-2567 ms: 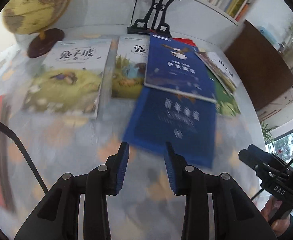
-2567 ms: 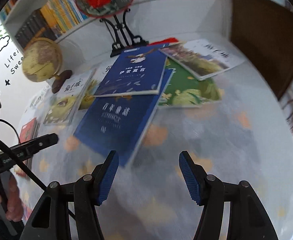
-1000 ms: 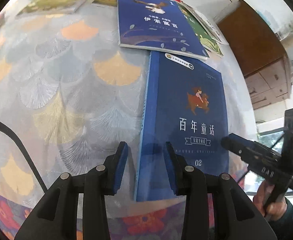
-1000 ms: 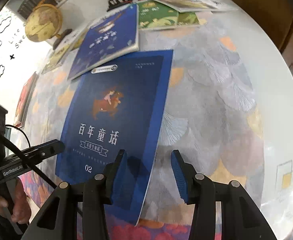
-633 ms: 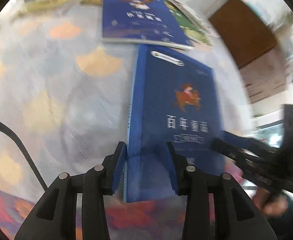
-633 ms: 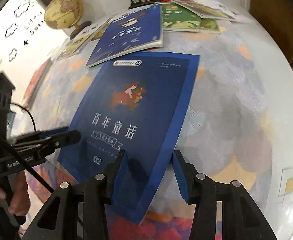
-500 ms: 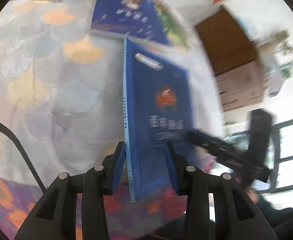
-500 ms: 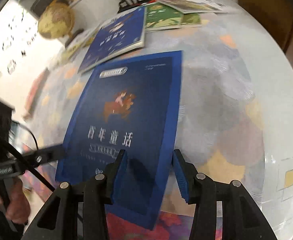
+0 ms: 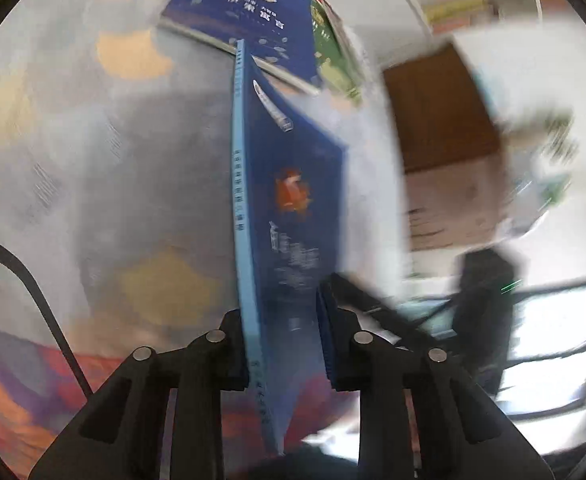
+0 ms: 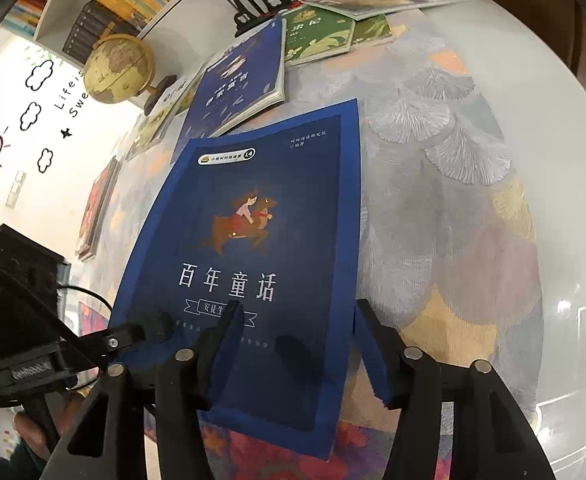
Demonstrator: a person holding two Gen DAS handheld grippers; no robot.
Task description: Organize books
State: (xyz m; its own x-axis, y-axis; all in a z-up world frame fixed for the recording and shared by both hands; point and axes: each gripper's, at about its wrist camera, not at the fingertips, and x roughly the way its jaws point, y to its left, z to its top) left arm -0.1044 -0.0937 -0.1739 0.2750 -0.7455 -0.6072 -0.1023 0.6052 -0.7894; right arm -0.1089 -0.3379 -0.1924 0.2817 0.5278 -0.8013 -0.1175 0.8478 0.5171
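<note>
One dark blue book [image 10: 253,240] with a pale blue spine, white title characters and a child riding a brown animal on its cover is lifted at the table's [image 10: 473,200] near edge. Left gripper [image 9: 283,344] has just been closing and is clamped on its near spine corner. Right gripper [image 10: 293,344] has just been opening, fingers apart astride the book's near right edge

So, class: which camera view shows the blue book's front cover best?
The right wrist view: the blue book faces the lens, sharp, with its picture and title readable. The left wrist view shows the same book nearly edge-on and blurred, mostly its spine.
</note>
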